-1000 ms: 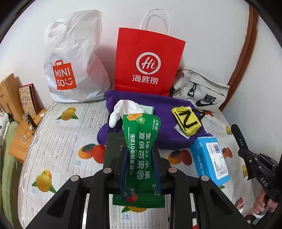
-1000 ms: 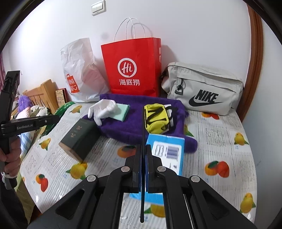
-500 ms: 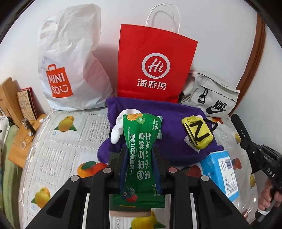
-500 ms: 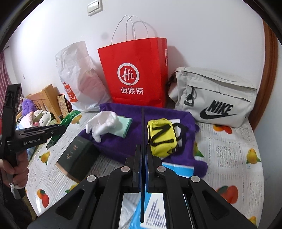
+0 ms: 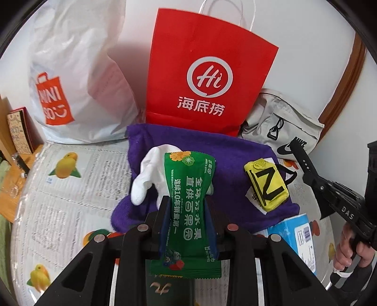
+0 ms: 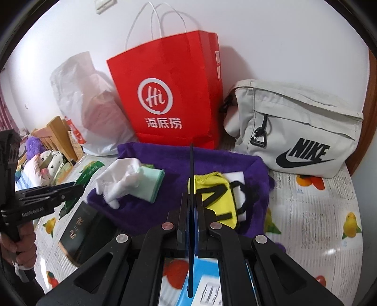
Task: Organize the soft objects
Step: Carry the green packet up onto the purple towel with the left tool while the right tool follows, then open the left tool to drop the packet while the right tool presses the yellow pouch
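Green wipes packet, upright, pinched at mid-length. White glove and yellow pouch lie on purple towel.

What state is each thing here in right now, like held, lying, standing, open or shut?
Green wet-wipes packet: clamped in the left hand-held gripper.
Right hand-held gripper: shut on a thin black strip.
Red paper bag: standing upright.
White glove: lying on the purple towel.
Yellow pouch: lying on the towel.
Grey Nike bag: zipped shut.

A plain white wall is seen behind; a wall switch is mounted high, and brown wooden trim borders the right.
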A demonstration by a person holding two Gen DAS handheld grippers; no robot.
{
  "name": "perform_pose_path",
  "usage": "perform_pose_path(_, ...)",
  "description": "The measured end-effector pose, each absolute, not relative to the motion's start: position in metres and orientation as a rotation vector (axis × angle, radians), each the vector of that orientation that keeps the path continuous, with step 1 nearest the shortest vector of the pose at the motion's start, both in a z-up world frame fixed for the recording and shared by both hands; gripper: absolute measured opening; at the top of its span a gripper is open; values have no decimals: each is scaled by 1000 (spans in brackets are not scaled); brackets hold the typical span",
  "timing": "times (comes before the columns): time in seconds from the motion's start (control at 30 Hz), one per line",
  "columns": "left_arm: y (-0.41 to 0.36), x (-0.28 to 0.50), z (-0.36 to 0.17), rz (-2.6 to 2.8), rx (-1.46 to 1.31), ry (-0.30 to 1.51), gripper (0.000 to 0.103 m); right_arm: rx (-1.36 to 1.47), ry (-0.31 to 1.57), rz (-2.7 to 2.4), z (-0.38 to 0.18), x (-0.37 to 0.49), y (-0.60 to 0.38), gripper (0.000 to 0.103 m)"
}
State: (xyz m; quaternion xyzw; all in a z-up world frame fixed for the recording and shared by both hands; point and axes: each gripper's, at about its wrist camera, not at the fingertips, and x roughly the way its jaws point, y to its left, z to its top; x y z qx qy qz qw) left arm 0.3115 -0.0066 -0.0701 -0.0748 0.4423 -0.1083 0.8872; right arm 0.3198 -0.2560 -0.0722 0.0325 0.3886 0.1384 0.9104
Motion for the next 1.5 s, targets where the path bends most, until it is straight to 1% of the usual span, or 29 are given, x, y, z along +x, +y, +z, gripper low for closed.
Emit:
perform_pose_path(0.27,-19,349,-89,-253,-160,977,28,60,873,301,-93,361,-256,3)
perform_pose_path(0.57,-21,390,-107,-242,-167,1014,28,44,909,291,-108,390,-260,4)
perform_pose_path(0.73,-28,400,-117,-236,-160,1032,28,25,931,288,-117,396,-258,3)
perform_pose_path(0.97,-27,405,-126,-235,-164,1065,28,13,922,277,-115,392,-262,4)
perform_pose_path(1.07,-26,406,-125,-245,-184,1068,35,12,924,271,-114,390,-262,4)
perform_pose_path(1.1,-25,406,-124,-253,-192,1065,42,11,922,269,-113,388,-262,4)
perform_pose_path(1.13,-24,406,-122,-253,-195,1060,50,11,922,269,-112,387,-261,6)
perform_pose_path(1.17,-23,404,-119,-244,-191,1056,53,14,923,269,-111,384,-262,8)
perform_pose_path(1.2,-22,403,-117,-238,-188,1052,56,19,920,270,-109,380,-262,14)
perform_pose_path(1.23,-21,401,-114,-232,-187,1048,56,20,915,271,-108,377,-263,21)
perform_pose_path(1.27,-20,399,-111,-228,-186,1046,57,18,911,270,-106,373,-263,25)
perform_pose_path(1.3,-19,397,-109,-228,-186,1045,57,12,907,268,-103,368,-263,32)
perform_pose_path(1.33,-17,393,-105,-227,-191,1039,57,7,899,265,-101,361,-263,35)
perform_pose_path(1.47,-11,375,-94,-219,-196,1027,57,18,882,273,-90,334,-261,38)
perform_pose_path(1.5,-9,370,-91,-217,-195,1025,57,23,879,272,-88,327,-260,45)
